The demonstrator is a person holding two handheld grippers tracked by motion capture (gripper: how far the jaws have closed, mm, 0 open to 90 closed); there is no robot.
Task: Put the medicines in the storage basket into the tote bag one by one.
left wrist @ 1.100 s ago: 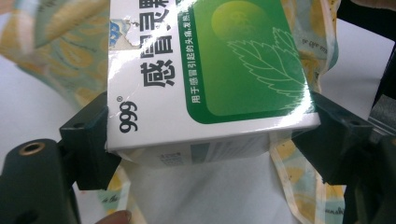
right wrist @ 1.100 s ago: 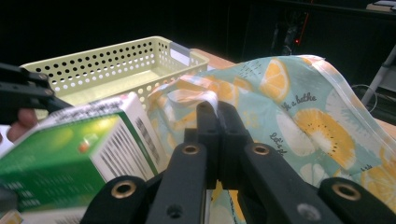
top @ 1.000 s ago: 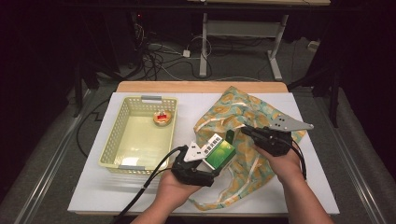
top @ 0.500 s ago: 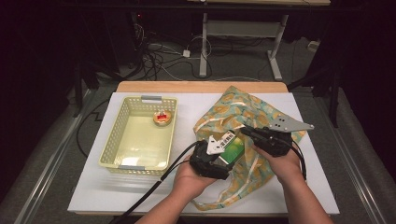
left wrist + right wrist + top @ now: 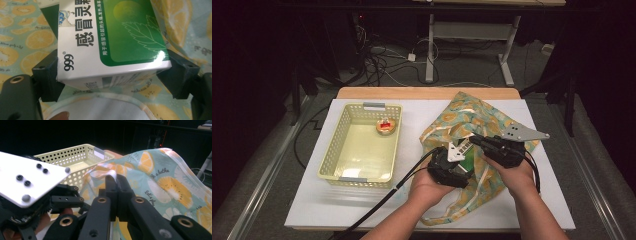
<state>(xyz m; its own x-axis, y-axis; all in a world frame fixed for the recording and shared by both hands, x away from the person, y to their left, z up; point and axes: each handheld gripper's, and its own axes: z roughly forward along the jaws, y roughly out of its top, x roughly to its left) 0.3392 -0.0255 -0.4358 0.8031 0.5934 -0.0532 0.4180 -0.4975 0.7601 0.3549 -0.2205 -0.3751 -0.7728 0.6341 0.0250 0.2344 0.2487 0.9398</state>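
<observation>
Shifted rightward from lower centre since the earlier frames: left gripper [image 5: 451, 161], jaws clamped across the short sides of the green-and-white medicine box [image 5: 110, 42]. Box now over the fruit-print bag [image 5: 472, 120] mouth, long axis running away from the jaws. Right gripper [image 5: 116, 185] pinched shut on the bag's rim.

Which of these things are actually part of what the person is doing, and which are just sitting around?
In use:
- medicine box, clamped in the left tongs
- fruit-print bag, its edge pinched by the right tongs, shut on it

Lying about:
- yellow basket on the table's left
- small round thing inside that basket
- cables on the floor behind the table
</observation>
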